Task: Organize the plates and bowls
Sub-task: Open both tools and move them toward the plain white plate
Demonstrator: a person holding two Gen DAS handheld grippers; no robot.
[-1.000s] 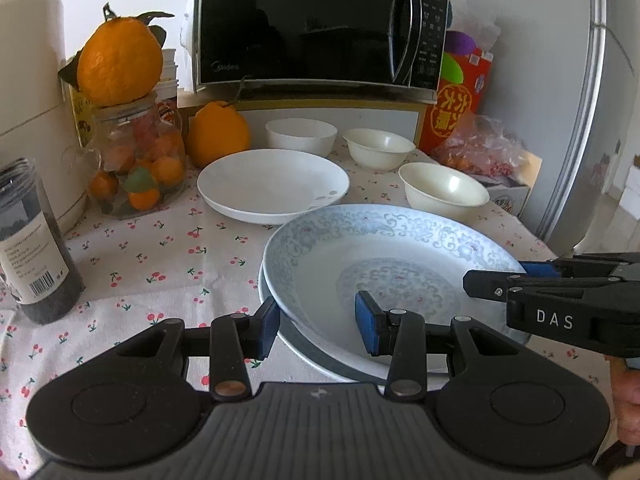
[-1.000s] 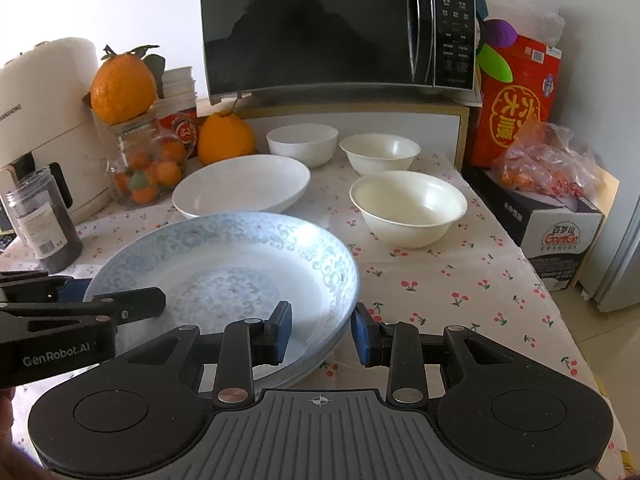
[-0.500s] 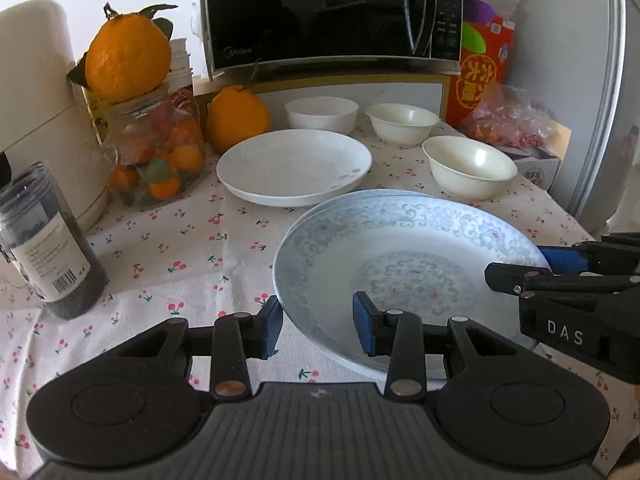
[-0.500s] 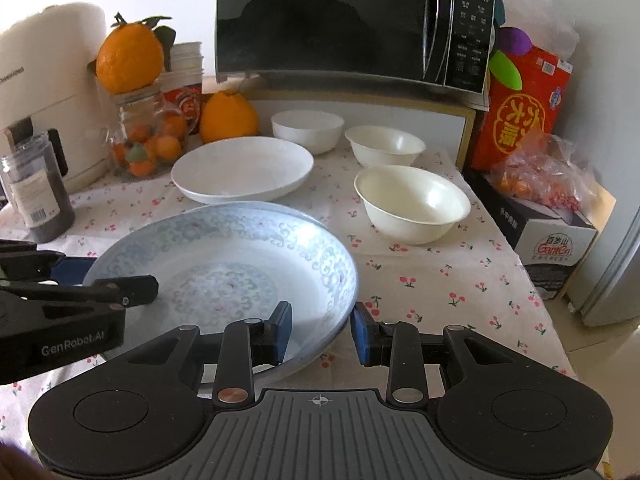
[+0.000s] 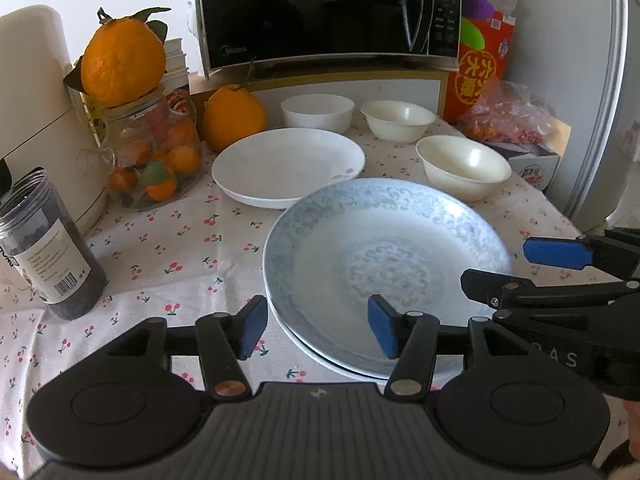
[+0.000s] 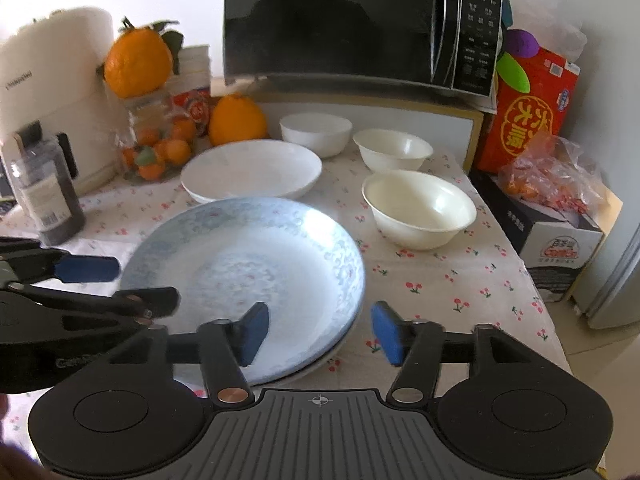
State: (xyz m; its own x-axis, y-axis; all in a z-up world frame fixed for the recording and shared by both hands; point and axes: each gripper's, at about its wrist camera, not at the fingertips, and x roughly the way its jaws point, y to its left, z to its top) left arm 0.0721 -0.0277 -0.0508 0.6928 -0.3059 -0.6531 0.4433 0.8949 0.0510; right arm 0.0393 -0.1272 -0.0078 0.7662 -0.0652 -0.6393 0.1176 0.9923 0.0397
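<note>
While both sets of jaws have just been opening, the left gripper (image 5: 316,330) and right gripper (image 6: 318,332) straddle opposite rims of the blue-patterned plate (image 5: 384,264) unclamped (it rests atop another plate); white plate (image 5: 288,166) and bowls (image 5: 464,166) stand beyond, microwave (image 5: 320,12) behind.

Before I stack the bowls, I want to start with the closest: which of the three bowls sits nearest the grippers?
The cream bowl at the right, just beyond the blue-patterned plate. The other cream bowl and the white bowl sit farther back, below the microwave.
</note>
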